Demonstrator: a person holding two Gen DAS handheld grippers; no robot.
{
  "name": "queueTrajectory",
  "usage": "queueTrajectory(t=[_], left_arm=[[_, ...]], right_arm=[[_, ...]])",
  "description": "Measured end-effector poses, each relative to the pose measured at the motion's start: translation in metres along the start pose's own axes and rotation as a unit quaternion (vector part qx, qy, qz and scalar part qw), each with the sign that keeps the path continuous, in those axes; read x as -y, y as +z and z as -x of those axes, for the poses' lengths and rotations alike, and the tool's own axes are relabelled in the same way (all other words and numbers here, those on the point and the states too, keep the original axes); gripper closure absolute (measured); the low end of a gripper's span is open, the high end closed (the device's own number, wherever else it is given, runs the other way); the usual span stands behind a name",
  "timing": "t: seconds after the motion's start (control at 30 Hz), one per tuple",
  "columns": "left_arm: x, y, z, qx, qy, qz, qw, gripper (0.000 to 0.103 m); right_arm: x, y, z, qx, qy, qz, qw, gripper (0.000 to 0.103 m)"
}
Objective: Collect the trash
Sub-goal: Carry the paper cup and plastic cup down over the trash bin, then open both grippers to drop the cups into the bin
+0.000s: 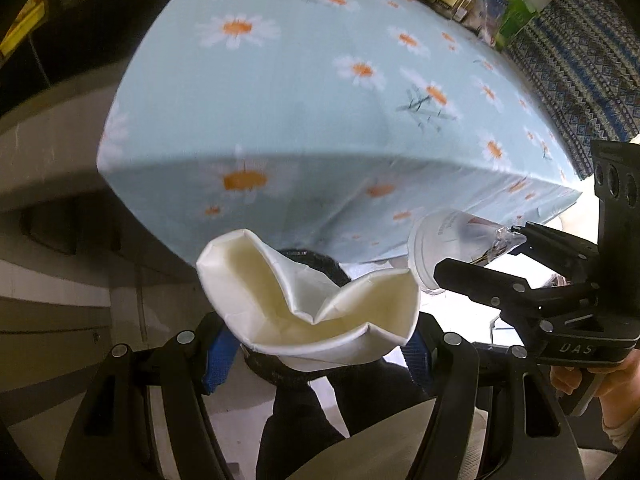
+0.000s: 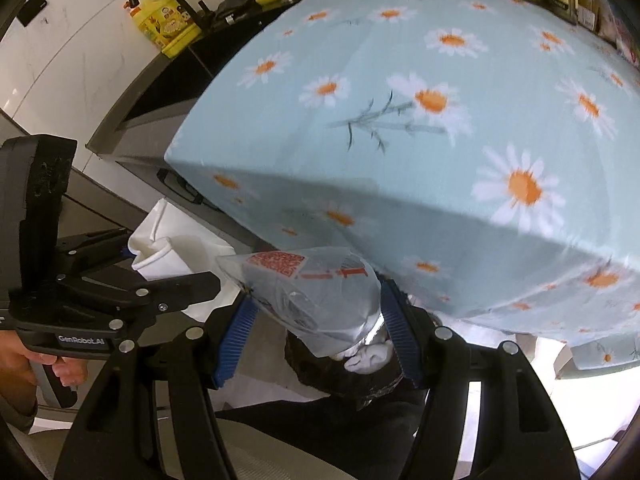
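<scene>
Beyond the daisy-cloth counter (image 1: 304, 92), left hand-held gripper (image 1: 316, 344) pinching a crushed paper cup (image 1: 308, 300), right hand-held gripper (image 2: 320, 320) clamping a plastic cup (image 2: 316, 292); probably light, flimsy, best squeezed gently mid-wall.

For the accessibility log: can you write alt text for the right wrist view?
The right claw is shut on a crumpled clear plastic cup with red print, held over a black-lined trash bin below the edge of a daisy-print tablecloth. At left, the left claw holds a crushed white paper cup.
</scene>
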State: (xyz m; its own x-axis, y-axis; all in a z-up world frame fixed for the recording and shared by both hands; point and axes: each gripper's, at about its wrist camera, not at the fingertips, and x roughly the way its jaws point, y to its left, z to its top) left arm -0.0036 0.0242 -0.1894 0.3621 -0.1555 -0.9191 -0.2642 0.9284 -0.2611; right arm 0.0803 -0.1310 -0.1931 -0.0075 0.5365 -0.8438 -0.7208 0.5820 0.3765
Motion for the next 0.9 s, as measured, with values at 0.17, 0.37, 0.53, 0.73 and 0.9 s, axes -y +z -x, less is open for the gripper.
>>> queueTrajectory(t=[0.17,0.37,0.53,0.73,0.9], left_arm=[[-0.007,-0.010,-0.023,-0.025,0.001,0.013,0.9996,0.036],[-0.015,-0.020,-0.049,-0.055,0.004,0.023,0.9982,0.036],[-0.020,-0.025,-0.065,-0.073,0.001,0.029,0.9969,0.036],[-0.024,-0.027,-0.078,-0.086,-0.002,0.033,0.9957,0.036],[-0.025,-0.025,-0.087,-0.096,-0.007,0.044,0.9944,0.034]], right_arm=[[0.004,-0.012,-0.019,-0.023,0.002,-0.010,1.000,0.040],[0.011,-0.023,-0.039,-0.046,0.006,-0.022,0.999,0.040],[0.015,-0.029,-0.054,-0.062,0.004,-0.030,0.998,0.040],[0.020,-0.031,-0.065,-0.072,0.003,-0.037,0.997,0.040],[0.023,-0.028,-0.072,-0.075,0.009,-0.045,0.996,0.040]])
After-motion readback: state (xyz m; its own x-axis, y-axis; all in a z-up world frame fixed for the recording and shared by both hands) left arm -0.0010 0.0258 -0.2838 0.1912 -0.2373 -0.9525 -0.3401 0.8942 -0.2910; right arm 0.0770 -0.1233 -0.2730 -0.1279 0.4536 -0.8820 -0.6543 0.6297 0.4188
